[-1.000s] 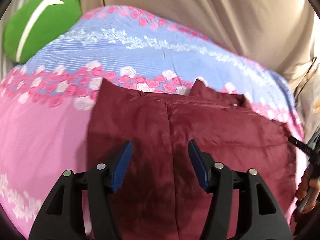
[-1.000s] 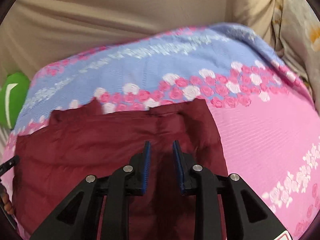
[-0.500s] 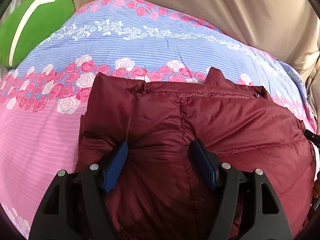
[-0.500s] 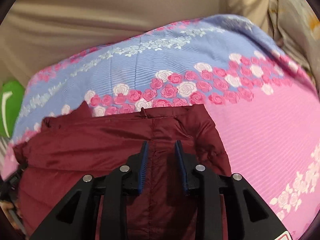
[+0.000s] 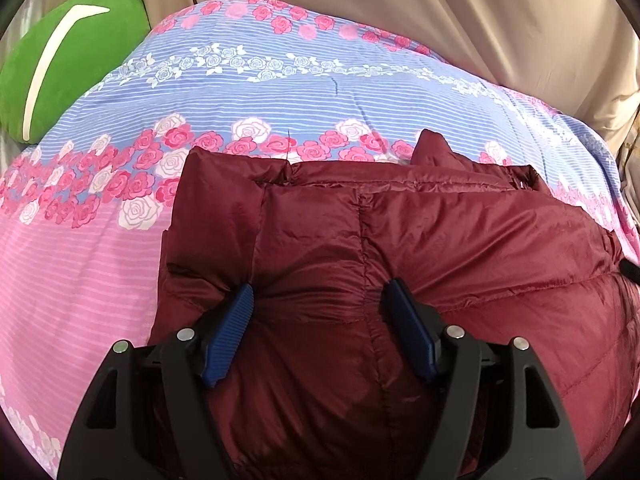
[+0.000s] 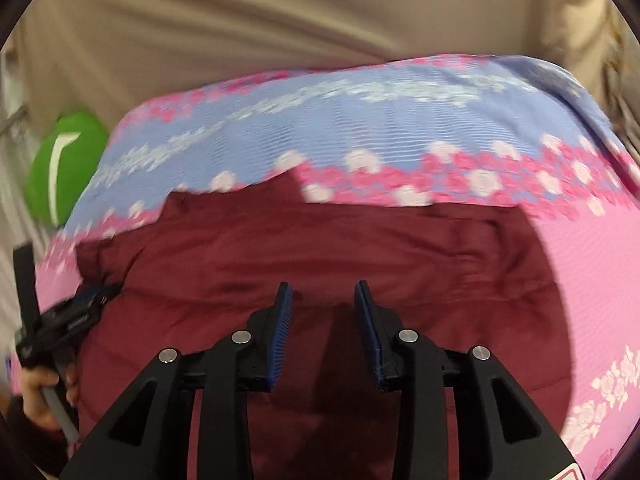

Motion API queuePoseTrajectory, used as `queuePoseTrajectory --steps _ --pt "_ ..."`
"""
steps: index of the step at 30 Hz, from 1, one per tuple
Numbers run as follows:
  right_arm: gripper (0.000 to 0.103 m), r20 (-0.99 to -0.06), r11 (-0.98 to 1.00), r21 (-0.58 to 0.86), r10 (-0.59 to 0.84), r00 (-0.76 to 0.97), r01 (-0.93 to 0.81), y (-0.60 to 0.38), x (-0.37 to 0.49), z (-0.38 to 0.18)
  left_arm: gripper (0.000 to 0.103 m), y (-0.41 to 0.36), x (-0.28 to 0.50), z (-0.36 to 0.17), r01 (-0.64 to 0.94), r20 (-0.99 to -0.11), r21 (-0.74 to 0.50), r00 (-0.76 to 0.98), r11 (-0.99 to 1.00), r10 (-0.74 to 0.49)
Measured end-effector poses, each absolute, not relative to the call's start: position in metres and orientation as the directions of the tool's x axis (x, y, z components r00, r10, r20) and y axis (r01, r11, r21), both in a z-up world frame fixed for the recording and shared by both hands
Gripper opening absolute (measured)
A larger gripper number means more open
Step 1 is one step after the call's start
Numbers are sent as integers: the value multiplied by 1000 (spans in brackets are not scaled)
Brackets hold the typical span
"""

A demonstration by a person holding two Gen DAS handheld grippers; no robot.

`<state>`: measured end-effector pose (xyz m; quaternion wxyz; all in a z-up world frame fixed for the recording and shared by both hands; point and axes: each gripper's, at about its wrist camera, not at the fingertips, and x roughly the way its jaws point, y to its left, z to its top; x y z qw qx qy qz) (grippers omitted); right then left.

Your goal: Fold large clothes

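Note:
A dark red padded jacket lies folded on a bed with a pink and blue rose-print cover. My left gripper is open, its blue-padded fingers pressing down on the jacket's left part. In the right wrist view the jacket fills the middle. My right gripper is open over it, holding nothing; this view is blurred. The left gripper and the hand that holds it show at the left edge of the right wrist view.
A green cushion with a white stripe lies at the bed's far left corner; it also shows in the right wrist view. A beige curtain hangs behind the bed. Bare bedcover lies left and right of the jacket.
The right gripper has opened wider and pulled back and left, now blurred. The left gripper has stayed pressed on the jacket, a little closer than before.

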<state>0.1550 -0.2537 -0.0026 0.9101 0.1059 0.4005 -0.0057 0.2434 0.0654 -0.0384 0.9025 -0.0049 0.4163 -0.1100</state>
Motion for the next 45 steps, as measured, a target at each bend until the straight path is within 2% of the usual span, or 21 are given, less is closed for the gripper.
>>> queuePoseTrajectory --steps 5,8,11,15,19,22,31,33,38,42,45 --pt "37 -764 992 112 46 644 62 -229 164 -35 69 67 243 -38 194 -747 -113 630 974 -212" --pt "39 -772 984 156 70 631 82 -234 164 -27 70 67 243 -38 195 -747 -107 631 975 -208" --pt "39 -746 970 240 156 647 42 -225 168 -8 72 67 243 -38 199 -747 -111 630 974 -214" --pt "39 -737 974 226 192 648 -32 -194 190 2 75 66 242 -38 200 -746 -116 629 973 -218" --pt "39 -775 969 237 234 587 -74 -172 220 -16 76 67 242 -39 193 -747 -114 630 975 -212" --pt "38 -806 974 214 220 550 -77 -167 236 -41 78 70 243 -39 186 -744 -132 630 974 -221" --pt "39 -794 992 76 121 596 -100 -149 229 -48 83 70 237 -36 163 -748 -109 636 981 -189" --pt "39 -790 992 71 118 601 -102 -149 228 -48 90 71 231 -32 155 -745 -100 643 983 -177" --pt "39 -784 991 85 132 607 -105 -152 227 -48 91 75 219 -28 140 -749 -78 645 987 -151" --pt "38 -760 981 163 191 621 -102 -158 213 -31 92 76 215 -30 136 -753 -60 645 989 -134" --pt "38 -742 981 142 194 642 -132 -152 200 -18 92 76 214 -31 131 -753 -60 645 990 -131"
